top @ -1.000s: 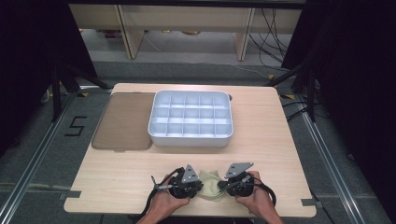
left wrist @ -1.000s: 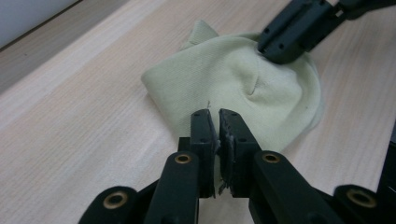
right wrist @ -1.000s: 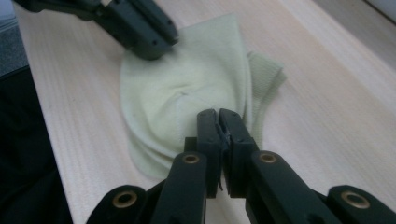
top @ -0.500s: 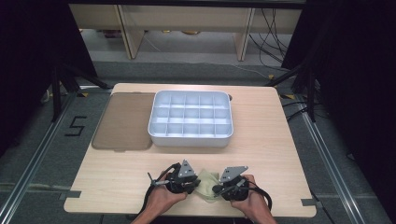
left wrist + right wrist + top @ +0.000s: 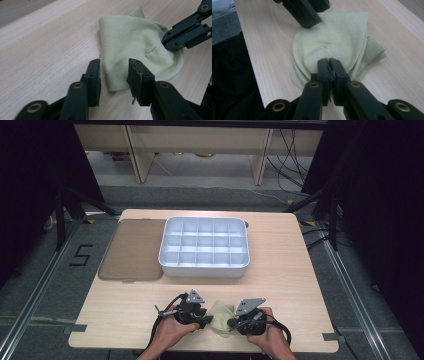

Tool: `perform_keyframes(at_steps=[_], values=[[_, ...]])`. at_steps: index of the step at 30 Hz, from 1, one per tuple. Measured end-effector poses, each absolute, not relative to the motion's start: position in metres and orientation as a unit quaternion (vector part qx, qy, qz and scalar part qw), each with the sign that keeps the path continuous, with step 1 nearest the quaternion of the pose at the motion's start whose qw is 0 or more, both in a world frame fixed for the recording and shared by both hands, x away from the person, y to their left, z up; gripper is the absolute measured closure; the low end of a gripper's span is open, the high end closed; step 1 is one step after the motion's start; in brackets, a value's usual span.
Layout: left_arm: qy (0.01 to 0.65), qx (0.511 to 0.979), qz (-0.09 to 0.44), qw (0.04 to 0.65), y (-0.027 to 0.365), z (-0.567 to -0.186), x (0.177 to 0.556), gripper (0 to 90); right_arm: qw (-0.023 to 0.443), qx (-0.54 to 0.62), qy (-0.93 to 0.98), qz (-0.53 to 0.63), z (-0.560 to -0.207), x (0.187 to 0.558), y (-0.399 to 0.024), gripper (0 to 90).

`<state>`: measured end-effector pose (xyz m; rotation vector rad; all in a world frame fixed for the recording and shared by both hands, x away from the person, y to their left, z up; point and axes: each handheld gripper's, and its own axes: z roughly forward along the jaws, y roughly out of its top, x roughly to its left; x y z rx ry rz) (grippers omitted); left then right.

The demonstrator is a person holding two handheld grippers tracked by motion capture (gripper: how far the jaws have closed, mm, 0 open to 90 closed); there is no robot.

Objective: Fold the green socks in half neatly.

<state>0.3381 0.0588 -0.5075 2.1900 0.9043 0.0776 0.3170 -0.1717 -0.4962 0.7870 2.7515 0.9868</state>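
**Pale cloth pinched at near edge of surface**

A pale yellow-green cloth (image 5: 220, 316) is seen lying bunched on the wooden surface (image 5: 280, 280), close to its near edge, between the two hand-held grippers. The right gripper (image 5: 329, 65) is shown with its jaws pressed together on a gathered fold of the cloth, the fabric fanning out from the pinch. The jaws of the left gripper (image 5: 113, 72) have just been opening and are held apart, one on each side of the cloth's near corner; the fabric lies between them, and no pressing of the pads on it can be made out. In the left gripper view, the other gripper's closed jaws are seen biting the cloth's far side. Farther back on the surface, a white compartment tray (image 5: 204, 268) is placed at the middle, with a flat brown lid (image 5: 132, 251) lying just beside it on the left. Both grippers are held well apart from the tray.
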Motion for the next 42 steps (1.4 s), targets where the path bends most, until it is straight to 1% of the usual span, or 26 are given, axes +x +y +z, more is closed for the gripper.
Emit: perform_keyframes(at_steps=[4, 6, 9, 10, 11, 12, 13, 15, 21, 23, 25, 28, 33, 37, 40, 41, 42], values=[[0.354, 0.853, 0.019, 0.384, 0.059, -0.508, 0.338, 73.0, 0.057, 0.26, 0.907, 0.325, -0.496, 0.317, -0.172, 87.5], [0.367, 0.839, 0.012, 0.402, 0.061, -0.509, 0.339, 79.5, 0.056, 0.258, 0.907, 0.327, -0.496, 0.317, -0.172, 87.4], [0.369, 0.833, 0.012, 0.412, 0.062, -0.508, 0.337, 83.0, 0.055, 0.256, 0.91, 0.322, -0.495, 0.318, -0.173, 87.3], [0.359, 0.84, 0.016, 0.406, 0.063, -0.507, 0.337, 83.5, 0.055, 0.256, 0.909, 0.324, -0.495, 0.318, -0.173, 87.0], [0.361, 0.837, 0.021, 0.41, 0.063, -0.505, 0.336, 83.6, 0.055, 0.256, 0.909, 0.325, -0.496, 0.319, -0.173, 86.7], [0.357, 0.839, 0.023, 0.409, 0.063, -0.503, 0.336, 83.8, 0.063, 0.259, 0.906, 0.329, -0.497, 0.318, -0.172, 86.2], [0.356, 0.838, 0.028, 0.412, 0.062, -0.502, 0.335, 83.8, 0.055, 0.259, 0.904, 0.336, -0.495, 0.317, -0.173, 85.9], [0.345, 0.845, 0.039, 0.407, 0.062, -0.499, 0.334, 83.9, 0.063, 0.259, 0.901, 0.341, -0.492, 0.318, -0.176, 85.9], [0.334, 0.851, 0.051, 0.403, 0.059, -0.495, 0.331, 83.8, 0.056, 0.244, 0.896, 0.366, -0.482, 0.314, -0.176, 86.3], [0.337, 0.849, 0.052, 0.404, 0.059, -0.494, 0.33, 83.8, 0.049, 0.242, 0.898, 0.364, -0.482, 0.312, -0.17, 86.4], [0.328, 0.853, 0.057, 0.403, 0.06, -0.492, 0.33, 83.8, 0.05, 0.237, 0.9, 0.363, -0.483, 0.312, -0.165, 86.6], [0.334, 0.849, 0.059, 0.404, 0.059, -0.491, 0.328, 83.8, 0.049, 0.226, 0.902, 0.363, -0.485, 0.312, -0.158, 86.9], [0.321, 0.855, 0.063, 0.402, 0.059, -0.491, 0.328, 83.7, 0.041, 0.213, 0.905, 0.366, -0.49, 0.313, -0.146, 87.0], [0.324, 0.854, 0.061, 0.402, 0.058, -0.49, 0.327, 83.8, 0.04, 0.21, 0.911, 0.353, -0.497, 0.314, -0.137, 87.2], [0.319, 0.857, 0.069, 0.399, 0.059, -0.49, 0.327, 83.7, 0.038, 0.206, 0.911, 0.355, -0.503, 0.315, -0.134, 88.3], [0.328, 0.851, 0.064, 0.404, 0.058, -0.491, 0.325, 83.7, 0.037, 0.206, 0.911, 0.356, -0.503, 0.315, -0.134, 88.2], [0.319, 0.857, 0.065, 0.4, 0.059, -0.49, 0.325, 83.7, 0.038, 0.205, 0.912, 0.354, -0.503, 0.315, -0.134, 88.3]])
